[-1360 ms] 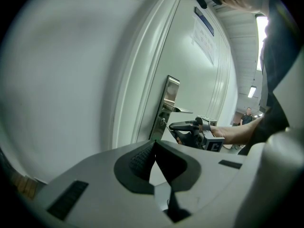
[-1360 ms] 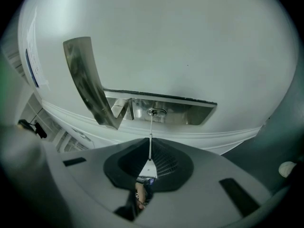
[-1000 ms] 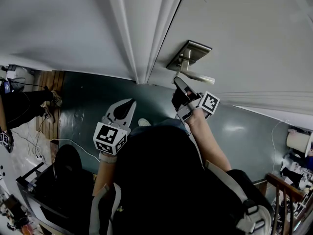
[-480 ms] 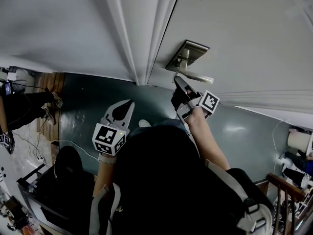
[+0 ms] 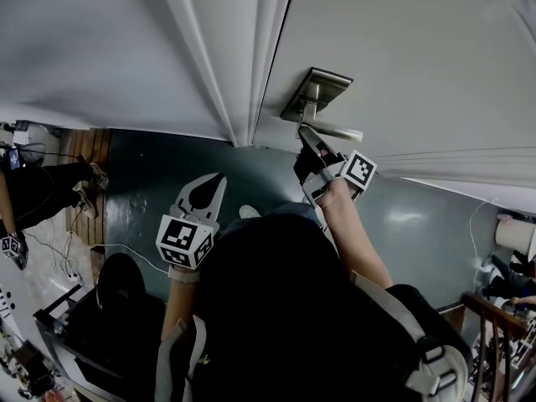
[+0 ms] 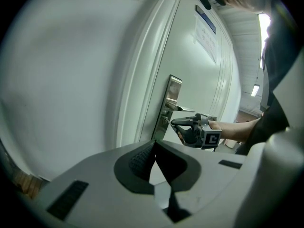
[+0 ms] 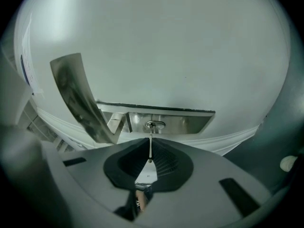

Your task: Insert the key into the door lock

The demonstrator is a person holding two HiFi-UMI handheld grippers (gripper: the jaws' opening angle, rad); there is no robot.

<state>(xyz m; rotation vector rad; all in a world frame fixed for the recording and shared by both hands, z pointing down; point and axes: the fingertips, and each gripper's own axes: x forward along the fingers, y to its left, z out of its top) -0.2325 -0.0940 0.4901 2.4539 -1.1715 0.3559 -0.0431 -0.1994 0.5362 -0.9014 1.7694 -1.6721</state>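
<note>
Steel plate (image 7: 185, 121) on the white door (image 5: 419, 57) carries the lock (image 7: 155, 125), with the handle (image 7: 76, 96) just beside it. Right gripper (image 5: 306, 137) pinches the key (image 7: 150, 148) between its jaws. The blade points straight at the lock and its tip meets the keyhole; how deep it sits cannot be told. Left gripper (image 5: 216, 182) hangs well left of the lock, near the frame (image 5: 243, 57) and above the grey-green floor (image 5: 151, 174). Its jaws are pressed together on nothing.
</note>
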